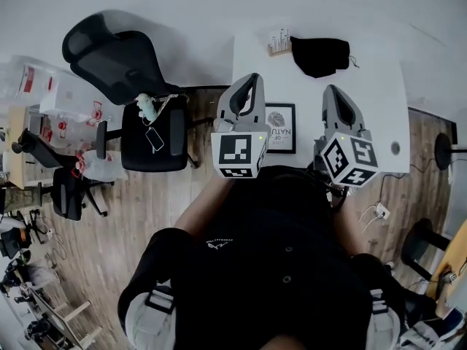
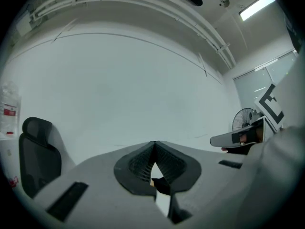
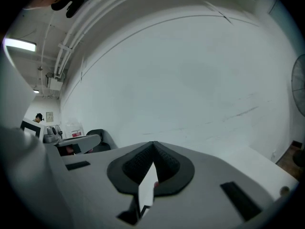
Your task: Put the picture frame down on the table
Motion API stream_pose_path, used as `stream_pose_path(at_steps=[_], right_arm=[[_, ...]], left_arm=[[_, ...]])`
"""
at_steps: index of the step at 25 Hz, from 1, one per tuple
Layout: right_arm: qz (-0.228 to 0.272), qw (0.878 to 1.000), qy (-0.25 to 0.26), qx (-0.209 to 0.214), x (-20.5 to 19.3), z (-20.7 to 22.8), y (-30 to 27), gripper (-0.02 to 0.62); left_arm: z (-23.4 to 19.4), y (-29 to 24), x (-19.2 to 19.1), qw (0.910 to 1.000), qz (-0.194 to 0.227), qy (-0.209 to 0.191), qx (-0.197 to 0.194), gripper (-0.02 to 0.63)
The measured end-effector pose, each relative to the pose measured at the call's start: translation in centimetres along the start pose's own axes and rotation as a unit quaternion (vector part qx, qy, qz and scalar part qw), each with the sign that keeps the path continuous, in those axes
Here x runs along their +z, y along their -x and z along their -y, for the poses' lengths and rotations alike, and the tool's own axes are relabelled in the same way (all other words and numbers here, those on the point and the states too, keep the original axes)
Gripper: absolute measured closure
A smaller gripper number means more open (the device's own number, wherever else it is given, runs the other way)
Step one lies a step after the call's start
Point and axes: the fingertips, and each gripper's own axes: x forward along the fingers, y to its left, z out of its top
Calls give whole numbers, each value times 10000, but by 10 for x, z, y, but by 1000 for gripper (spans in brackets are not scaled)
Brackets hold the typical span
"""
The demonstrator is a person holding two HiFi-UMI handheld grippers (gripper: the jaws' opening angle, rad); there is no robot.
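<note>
Head view showed the frame (image 1: 280,128) lying flat on the white table (image 1: 372,86), between my left gripper (image 1: 246,93) and my right gripper (image 1: 337,108), which both hovered above it. In the left gripper view my jaws were pressed together at the tips with nothing between them, and the right gripper view showed the same. Both cameras looked at a bare white wall (image 2: 143,89).

I judged the putting-down as done. The danger was my own hands. If I lowered a gripper carelessly, it could strike the frame and slide it on the smooth top, perhaps toward the near edge, which my torso (image 1: 277,254) hid.

A black cloth (image 1: 319,55) lay at the far side, well apart from the frame. Left of the table stood a black chair (image 1: 117,49) on a wood floor (image 1: 109,224).
</note>
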Motion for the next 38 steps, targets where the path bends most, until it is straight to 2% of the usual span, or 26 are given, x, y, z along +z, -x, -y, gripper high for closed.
stream_pose_path(at_steps=[6, 13, 21, 29, 38], right_arm=[[380, 9991, 191, -7, 36, 3, 7, 597], [828, 9958, 382, -8, 74, 6, 22, 597], [926, 9936, 648, 88, 65, -4, 33, 597], [716, 9963, 472, -18, 38, 0, 41, 597], [807, 9953, 538, 61, 48, -12, 43, 597]], left_arm=[[0, -9, 38, 9991, 390, -166, -60, 600], [4, -4, 71, 9972, 732, -33, -113, 600], [16, 5, 48, 9981, 584, -116, -135, 600], [24, 13, 17, 9995, 215, -17, -227, 600], [29, 18, 39, 9976, 565, -96, -389, 600]])
